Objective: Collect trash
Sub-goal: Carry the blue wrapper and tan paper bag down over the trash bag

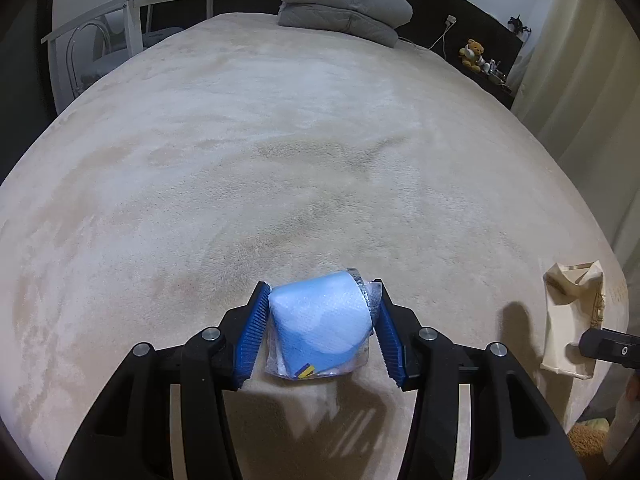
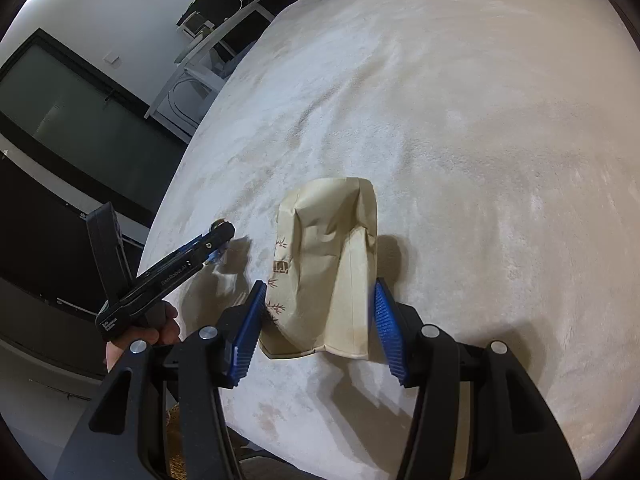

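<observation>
A crumpled blue packet in clear plastic (image 1: 320,320) lies on the beige bed cover (image 1: 280,140), squeezed between the blue pads of my left gripper (image 1: 320,284), which is shut on it. In the right wrist view a tan paper bag (image 2: 332,264) with a creased, open top stands on the cover. My right gripper (image 2: 320,282) is shut on the bag's lower part, a pad against each side. The same bag (image 1: 572,320) shows at the bed's right edge in the left wrist view, with part of the right gripper (image 1: 608,348) behind it. The left gripper (image 2: 220,236) appears left of the bag, held by a hand (image 2: 160,328).
A folded grey quilt (image 1: 344,8) lies at the far end of the bed. A white desk and chair (image 1: 120,28) stand at the far left, and a shelf with a teddy bear (image 1: 472,54) at the far right. Curtains (image 1: 580,100) hang along the right side.
</observation>
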A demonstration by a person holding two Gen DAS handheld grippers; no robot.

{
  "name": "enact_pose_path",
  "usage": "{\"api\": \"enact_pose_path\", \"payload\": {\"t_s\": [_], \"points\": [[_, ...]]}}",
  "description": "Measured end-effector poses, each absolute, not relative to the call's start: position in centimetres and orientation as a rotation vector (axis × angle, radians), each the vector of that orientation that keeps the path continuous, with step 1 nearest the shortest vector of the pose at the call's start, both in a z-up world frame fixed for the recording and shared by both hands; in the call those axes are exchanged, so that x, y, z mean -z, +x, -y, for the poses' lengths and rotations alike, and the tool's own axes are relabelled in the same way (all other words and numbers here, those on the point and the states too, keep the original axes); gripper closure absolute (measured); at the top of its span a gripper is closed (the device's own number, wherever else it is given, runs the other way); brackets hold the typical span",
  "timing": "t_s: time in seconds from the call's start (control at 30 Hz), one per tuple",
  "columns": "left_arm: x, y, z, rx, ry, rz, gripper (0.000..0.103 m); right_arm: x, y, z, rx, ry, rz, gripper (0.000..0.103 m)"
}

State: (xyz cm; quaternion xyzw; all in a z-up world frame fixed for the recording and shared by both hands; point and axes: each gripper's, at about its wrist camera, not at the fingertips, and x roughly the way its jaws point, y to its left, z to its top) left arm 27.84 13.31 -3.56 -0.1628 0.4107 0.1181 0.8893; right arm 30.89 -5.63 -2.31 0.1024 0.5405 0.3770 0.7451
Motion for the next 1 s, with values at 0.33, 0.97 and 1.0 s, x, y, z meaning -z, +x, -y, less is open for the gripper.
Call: {"api": "enact_pose_path", "payload": {"t_s": [0.33, 0.97, 1.0], "points": [[0.6, 22.6, -9.1, -0.149, -0.350, -0.775, 0.054, 1.7, 26.7, 7.8, -0.817, 0.202, -1.105, 0.050], [-1.8, 11.6, -1.3, -0.005, -0.383, -0.679, 0.054, 1.5, 16.5, 12.8, -0.820, 0.165, -1.000, 0.050], [-1.8, 11.1, -0.9, -0.001, -0.381, -0.679, 0.054, 1.4, 15.9, 13.2, -0.820, 0.165, -1.000, 0.050]]}}
